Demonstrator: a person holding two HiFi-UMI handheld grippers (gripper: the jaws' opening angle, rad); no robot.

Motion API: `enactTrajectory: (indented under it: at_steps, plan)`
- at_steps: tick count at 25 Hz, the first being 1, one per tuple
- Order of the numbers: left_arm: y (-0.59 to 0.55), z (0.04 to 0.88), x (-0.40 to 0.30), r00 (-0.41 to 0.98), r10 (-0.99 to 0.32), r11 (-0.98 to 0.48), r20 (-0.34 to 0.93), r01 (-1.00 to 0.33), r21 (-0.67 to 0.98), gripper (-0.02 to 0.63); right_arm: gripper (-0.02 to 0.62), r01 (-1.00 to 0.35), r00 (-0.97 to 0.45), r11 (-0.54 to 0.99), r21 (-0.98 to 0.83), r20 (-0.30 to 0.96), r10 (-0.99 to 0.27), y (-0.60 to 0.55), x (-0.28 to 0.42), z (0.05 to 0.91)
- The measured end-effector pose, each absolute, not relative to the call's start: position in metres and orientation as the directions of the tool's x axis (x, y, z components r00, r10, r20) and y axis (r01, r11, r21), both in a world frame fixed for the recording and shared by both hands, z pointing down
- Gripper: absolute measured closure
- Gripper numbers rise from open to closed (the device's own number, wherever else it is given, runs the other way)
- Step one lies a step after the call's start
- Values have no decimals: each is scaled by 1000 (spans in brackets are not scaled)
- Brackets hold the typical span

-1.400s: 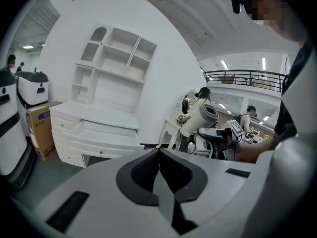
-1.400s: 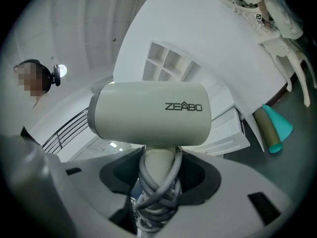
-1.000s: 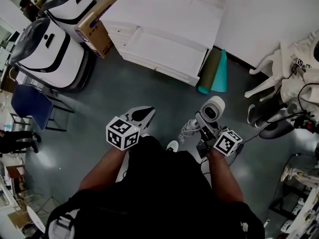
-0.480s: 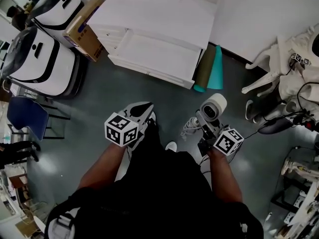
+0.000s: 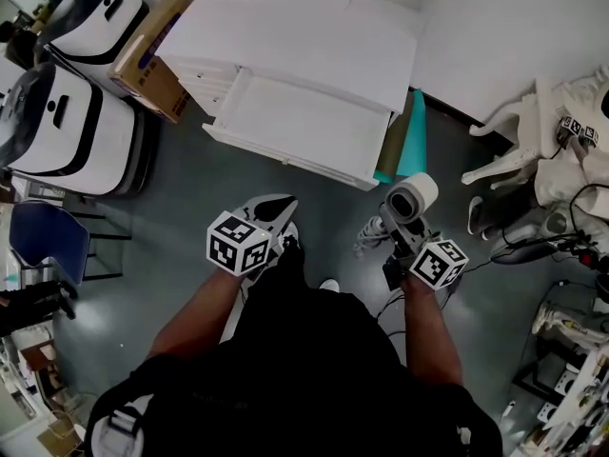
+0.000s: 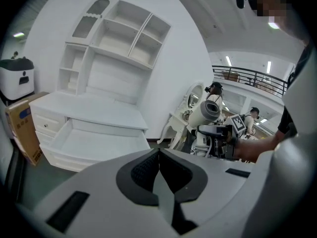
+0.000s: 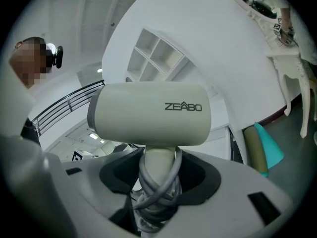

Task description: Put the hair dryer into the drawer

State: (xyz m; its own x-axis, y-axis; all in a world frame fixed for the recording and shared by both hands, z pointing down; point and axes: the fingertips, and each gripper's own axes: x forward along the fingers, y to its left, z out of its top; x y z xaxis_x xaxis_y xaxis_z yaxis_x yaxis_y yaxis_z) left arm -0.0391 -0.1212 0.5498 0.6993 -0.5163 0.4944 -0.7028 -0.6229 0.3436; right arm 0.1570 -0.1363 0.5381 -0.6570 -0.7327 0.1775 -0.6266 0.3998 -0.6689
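A cream hair dryer (image 5: 407, 200) (image 7: 148, 114) with its grey cord wound round the handle is held upright, my right gripper (image 5: 398, 239) (image 7: 154, 180) shut on that handle. It also shows in the left gripper view as the hair dryer (image 6: 204, 114). The white desk's drawer (image 5: 303, 128) (image 6: 91, 144) stands pulled open, with nothing visible inside, ahead of both grippers. My left gripper (image 5: 278, 212) (image 6: 158, 168) is shut with nothing between its pads, left of the dryer and short of the drawer's front.
A cardboard box (image 5: 150, 50) leans at the desk's left, beside two white machines (image 5: 57, 122). Rolled green and teal mats (image 5: 404, 144) stand right of the drawer. A white ornate chair (image 5: 519, 160) and cables lie at the right. A blue chair (image 5: 43, 246) sits at the left.
The desk and open drawer have come closer in the head view. Both grippers have moved slightly toward the drawer, the dryer still held.
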Motion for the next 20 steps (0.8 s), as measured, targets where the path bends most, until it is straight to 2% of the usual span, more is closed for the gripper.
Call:
enactTrajectory:
  at_steps: [12,17,20]
  plan:
    - [-217,567,-85,737,-454,-649,501,-659,380,595,373,-707,-639,399,-584,288,-713,-246,91,552]
    - [-239,577,-99,751,-415,-673,514,-633,381,595,373,-804,-593,479,-353,411,-692,-282,71,565]
    - [-250,579,-111,752,-405,-686,520,-626,370,595,374,-814,-562,546,-195,500,-659,-301,57,578]
